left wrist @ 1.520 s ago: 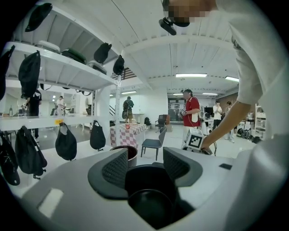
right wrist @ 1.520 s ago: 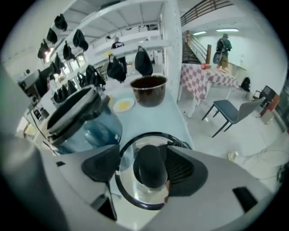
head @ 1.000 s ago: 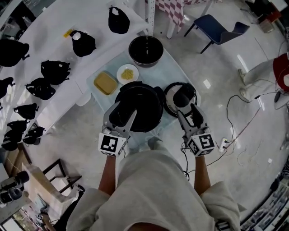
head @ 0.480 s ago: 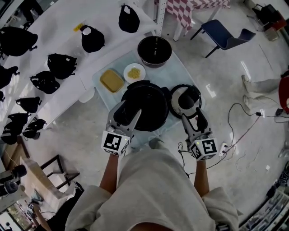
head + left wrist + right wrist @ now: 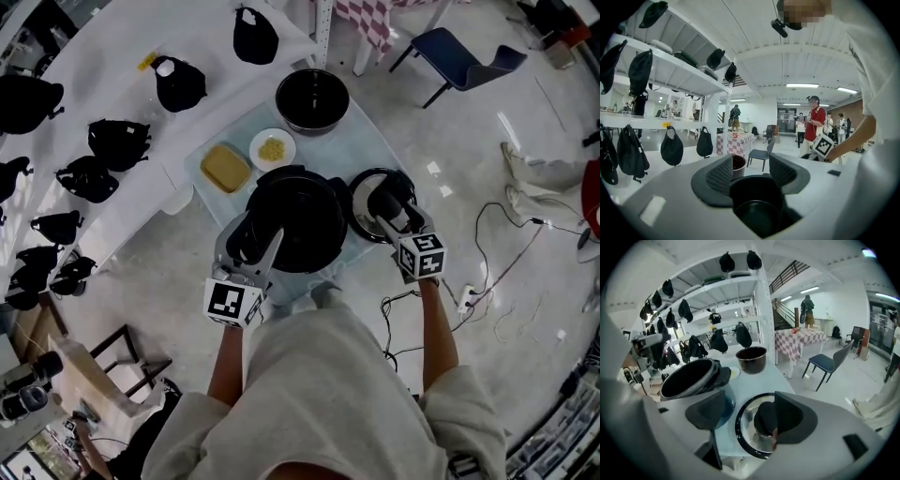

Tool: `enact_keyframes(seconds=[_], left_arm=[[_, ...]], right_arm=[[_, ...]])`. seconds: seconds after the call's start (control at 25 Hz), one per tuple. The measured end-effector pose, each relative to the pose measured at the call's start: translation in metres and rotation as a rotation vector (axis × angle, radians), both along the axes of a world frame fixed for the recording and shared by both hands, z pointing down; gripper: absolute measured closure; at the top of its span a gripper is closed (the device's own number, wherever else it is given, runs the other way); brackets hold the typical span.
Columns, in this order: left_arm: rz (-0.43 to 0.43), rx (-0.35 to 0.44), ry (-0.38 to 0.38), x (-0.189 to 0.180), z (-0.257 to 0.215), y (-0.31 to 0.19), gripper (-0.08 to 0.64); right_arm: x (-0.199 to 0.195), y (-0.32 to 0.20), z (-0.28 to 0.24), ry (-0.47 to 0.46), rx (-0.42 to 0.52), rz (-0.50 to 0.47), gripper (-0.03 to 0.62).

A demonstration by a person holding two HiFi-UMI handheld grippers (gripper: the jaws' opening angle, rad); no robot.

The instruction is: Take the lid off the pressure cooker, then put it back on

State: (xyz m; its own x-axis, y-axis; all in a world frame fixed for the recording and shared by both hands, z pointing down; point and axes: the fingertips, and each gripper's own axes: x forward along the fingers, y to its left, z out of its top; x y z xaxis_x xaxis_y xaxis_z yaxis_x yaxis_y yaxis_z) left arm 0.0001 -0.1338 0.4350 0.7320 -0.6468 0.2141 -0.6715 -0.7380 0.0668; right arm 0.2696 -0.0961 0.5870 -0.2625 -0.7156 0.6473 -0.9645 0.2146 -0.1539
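My left gripper (image 5: 251, 240) and right gripper (image 5: 388, 210) show as smooth pale grey shells with dark, grid-textured pads (image 5: 723, 174). Each one carries a white cube (image 5: 232, 302) printed with black square markers. My shirt (image 5: 328, 394) is loose, short-sleeved and light grey-beige.

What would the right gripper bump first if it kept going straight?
Probably the black knob of the lid, seen ahead between the right gripper's fingers, which have just been opening.

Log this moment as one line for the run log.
lid: off, beside pressure cooker | left gripper: shut on pressure cooker | right gripper: open, jaws just opening, around lid knob
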Motion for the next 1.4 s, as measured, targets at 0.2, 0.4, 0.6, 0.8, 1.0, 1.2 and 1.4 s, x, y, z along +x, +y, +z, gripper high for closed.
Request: enact_keyframes(seconds=[0.2,0.4,0.6,0.8,1.0,1.2,1.4], left_arm=[[-0.017,-0.016,-0.017,-0.004,0.004,0.002,0.335],[-0.042,-0.035,-0.032,-0.01,0.008,0.004,0.335],[-0.063,-0.041,-0.048,-0.021,0.012,0.005,0.334],[-0.082,-0.058,-0.065,-0.029,0.016,0.006,0.334],[-0.091,-0.065,-0.076,-0.031,0.016,0.004,0.335],[-0.099,-0.073,-0.083,-0.035,0.02,0.002,0.335],[-0.098,-0.078,-0.077,-0.032,0.021,0.002,0.335]], right_arm=[[0.015,-0.011,0.058,0.051,-0.174,-0.072,0.281],[0.023,-0.016,0.108,0.123,-0.353,-0.18,0.279],[0.033,-0.02,0.137,0.225,-0.474,-0.258,0.279],[0.033,-0.029,0.146,0.293,-0.528,-0.359,0.279],[0.03,-0.028,0.159,0.308,-0.601,-0.412,0.282],[0.03,-0.029,0.163,0.317,-0.615,-0.422,0.279],[0.035,-0.028,0.163,0.353,-0.657,-0.407,0.279]])
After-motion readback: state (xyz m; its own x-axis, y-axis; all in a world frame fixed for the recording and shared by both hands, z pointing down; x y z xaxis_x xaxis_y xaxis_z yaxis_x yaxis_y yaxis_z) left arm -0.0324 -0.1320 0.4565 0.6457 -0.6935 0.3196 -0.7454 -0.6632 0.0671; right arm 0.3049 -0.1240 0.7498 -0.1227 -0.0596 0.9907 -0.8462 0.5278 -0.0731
